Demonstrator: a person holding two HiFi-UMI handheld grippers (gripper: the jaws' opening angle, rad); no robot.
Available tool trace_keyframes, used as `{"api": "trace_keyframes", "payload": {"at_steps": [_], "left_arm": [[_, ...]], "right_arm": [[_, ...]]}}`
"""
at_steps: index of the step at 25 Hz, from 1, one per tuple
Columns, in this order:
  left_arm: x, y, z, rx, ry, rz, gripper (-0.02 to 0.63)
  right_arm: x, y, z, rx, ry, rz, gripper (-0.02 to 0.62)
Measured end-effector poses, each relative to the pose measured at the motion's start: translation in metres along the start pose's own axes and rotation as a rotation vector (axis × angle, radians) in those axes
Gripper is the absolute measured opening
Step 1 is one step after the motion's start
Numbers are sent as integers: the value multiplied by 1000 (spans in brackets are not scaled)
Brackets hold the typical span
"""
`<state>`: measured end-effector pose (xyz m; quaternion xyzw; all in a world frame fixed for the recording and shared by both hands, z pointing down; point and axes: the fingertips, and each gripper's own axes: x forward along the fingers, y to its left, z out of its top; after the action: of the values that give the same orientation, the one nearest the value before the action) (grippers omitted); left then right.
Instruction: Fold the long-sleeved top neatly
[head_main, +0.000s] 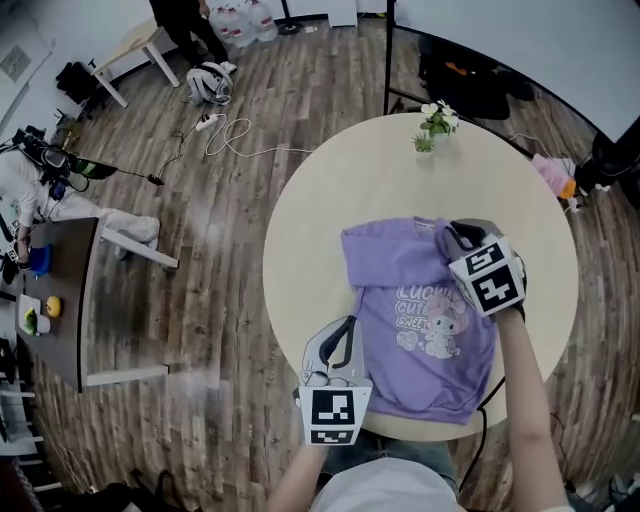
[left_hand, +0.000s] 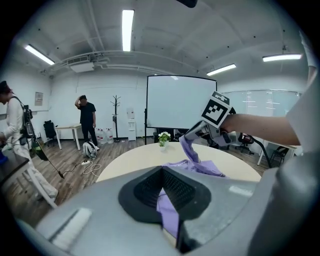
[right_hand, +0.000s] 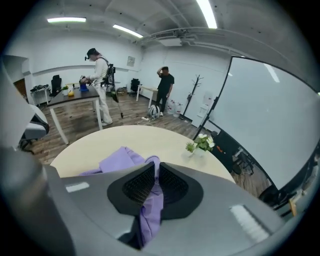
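A purple long-sleeved top (head_main: 425, 345) with a cartoon print lies part-folded on the round beige table (head_main: 320, 220). My left gripper (head_main: 346, 338) is at the top's near left edge, shut on a fold of purple cloth (left_hand: 169, 212). My right gripper (head_main: 452, 236) is at the garment's far right corner, by the neckline. It is shut on a bunch of the fabric (right_hand: 151, 202) and holds it a little above the table. In the left gripper view the right gripper (left_hand: 196, 134) shows with a strip of cloth hanging from it.
A small pot of white flowers (head_main: 436, 124) stands at the table's far edge. A dark desk (head_main: 62, 300) and a person (head_main: 25, 190) are at the left. A cable (head_main: 235, 140) lies on the wooden floor. A large white screen (left_hand: 177, 107) stands behind the table.
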<state>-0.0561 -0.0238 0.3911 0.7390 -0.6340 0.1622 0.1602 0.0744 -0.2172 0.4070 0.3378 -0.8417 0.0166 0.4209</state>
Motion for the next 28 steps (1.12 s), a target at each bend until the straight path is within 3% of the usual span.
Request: {"api": "trace_keyframes", "payload": {"at_steps": [6, 15, 19, 22, 28], "left_arm": [[4, 26, -10, -26, 16, 16, 1], [9, 52, -21, -50, 41, 13, 1], [13, 58, -28, -54, 53, 6, 1], [16, 61, -33, -55, 59, -5, 1], [24, 60, -36, -44, 63, -40, 1]], "right_arm": [[60, 60, -20, 16, 155, 83, 58], [116, 114, -46, 240, 267, 140, 66], [129, 138, -50, 364, 255, 222, 83], [131, 157, -47, 403, 228, 284, 165], [119, 173, -31, 502, 96, 363, 210]]}}
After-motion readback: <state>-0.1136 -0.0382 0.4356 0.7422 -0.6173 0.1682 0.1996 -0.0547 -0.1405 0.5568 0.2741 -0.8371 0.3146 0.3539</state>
